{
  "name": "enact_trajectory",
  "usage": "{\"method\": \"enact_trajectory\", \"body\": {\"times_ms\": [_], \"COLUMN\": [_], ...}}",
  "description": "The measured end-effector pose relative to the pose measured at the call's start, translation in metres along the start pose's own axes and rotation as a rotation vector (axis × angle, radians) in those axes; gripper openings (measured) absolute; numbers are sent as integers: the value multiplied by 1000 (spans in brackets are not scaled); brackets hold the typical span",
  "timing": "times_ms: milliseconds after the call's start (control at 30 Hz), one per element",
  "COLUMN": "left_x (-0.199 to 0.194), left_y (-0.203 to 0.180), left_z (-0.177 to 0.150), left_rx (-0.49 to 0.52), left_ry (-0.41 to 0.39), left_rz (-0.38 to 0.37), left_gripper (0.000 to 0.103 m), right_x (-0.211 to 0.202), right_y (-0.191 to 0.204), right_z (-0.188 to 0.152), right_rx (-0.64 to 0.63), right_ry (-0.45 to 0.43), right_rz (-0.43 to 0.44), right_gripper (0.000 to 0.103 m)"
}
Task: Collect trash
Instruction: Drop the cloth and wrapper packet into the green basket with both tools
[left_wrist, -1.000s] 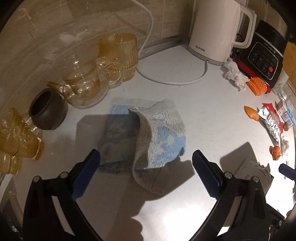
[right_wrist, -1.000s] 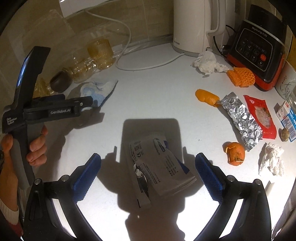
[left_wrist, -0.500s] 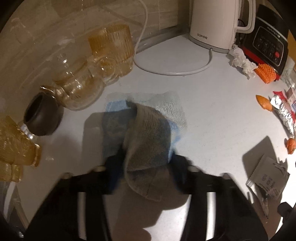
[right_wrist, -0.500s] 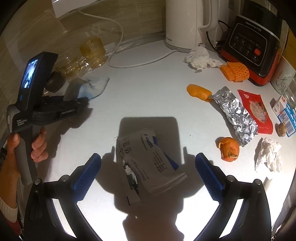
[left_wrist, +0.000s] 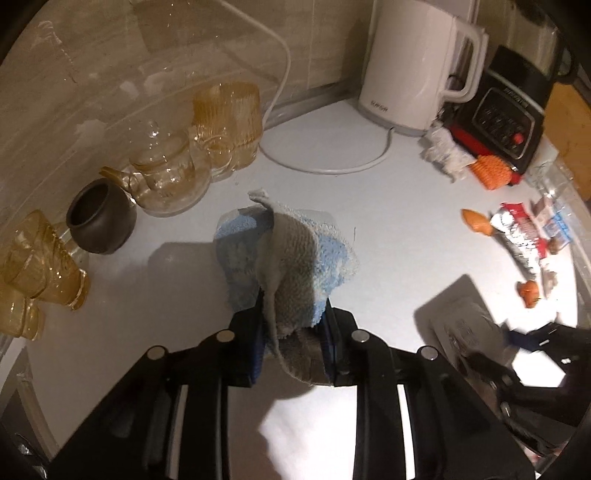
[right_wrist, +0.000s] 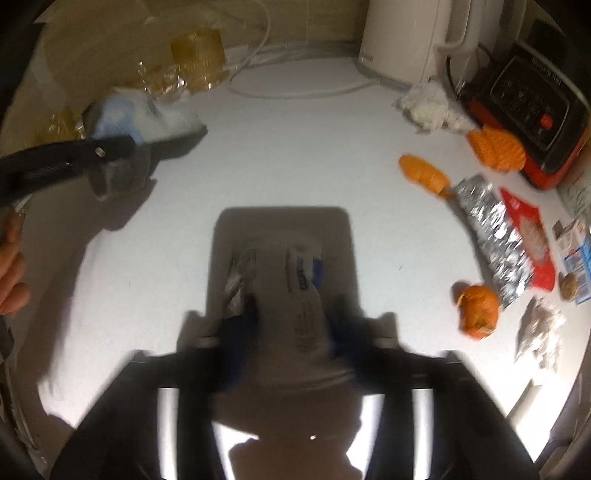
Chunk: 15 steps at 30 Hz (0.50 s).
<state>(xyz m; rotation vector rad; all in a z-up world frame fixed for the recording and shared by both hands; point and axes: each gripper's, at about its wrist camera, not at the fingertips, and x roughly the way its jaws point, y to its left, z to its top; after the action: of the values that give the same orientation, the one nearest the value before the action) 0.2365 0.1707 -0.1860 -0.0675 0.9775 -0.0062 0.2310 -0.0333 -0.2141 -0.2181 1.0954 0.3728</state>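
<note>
My left gripper (left_wrist: 293, 343) is shut on a blue and grey cloth (left_wrist: 295, 266) and holds its near end off the white counter (left_wrist: 388, 229); the cloth also shows in the right wrist view (right_wrist: 136, 118). My right gripper (right_wrist: 291, 328) is blurred, its jaws closed in around a grey printed packet (right_wrist: 295, 295) on the counter. Trash lies to the right: orange peels (right_wrist: 478, 310), a foil wrapper (right_wrist: 495, 229), a red wrapper (right_wrist: 528, 229), crumpled tissues (right_wrist: 539, 332), an orange net (right_wrist: 496, 147).
Amber glasses (left_wrist: 229, 118), a glass teapot (left_wrist: 166, 177) and a dark pot (left_wrist: 99, 218) stand at the left. A white kettle (left_wrist: 410, 66) with its cable and a black appliance (left_wrist: 509, 114) stand at the back. A small box (right_wrist: 576, 251) lies far right.
My left gripper closed on the cloth and lifted its near end. My right gripper moved down and forward over the packet and its jaws closed in on it.
</note>
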Motion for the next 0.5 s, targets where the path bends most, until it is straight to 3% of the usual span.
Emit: {"method": "enact_trajectory", "body": {"times_ms": [33, 267, 400, 500], "left_x": [-4, -34, -68, -92], "left_y": [0, -20, -52, -81], "left_z": [-1, -14, -37, -63], "left_rx": [-3, 42, 117, 148], "left_ry": [-3, -21, -48, -38], "left_rz": [-11, -51, -78, -164], "left_gripper": [24, 24, 24, 25], "right_x": [-2, -35, -72, -101], "right_y": [-2, -22, -36, -46], "right_z": [-2, -24, -56, -93], "right_rx": [12, 116, 165, 190], "right_ry": [-5, -69, -112, -133], "right_rz": [9, 73, 79, 72], "right_gripper": [26, 22, 22, 22]}}
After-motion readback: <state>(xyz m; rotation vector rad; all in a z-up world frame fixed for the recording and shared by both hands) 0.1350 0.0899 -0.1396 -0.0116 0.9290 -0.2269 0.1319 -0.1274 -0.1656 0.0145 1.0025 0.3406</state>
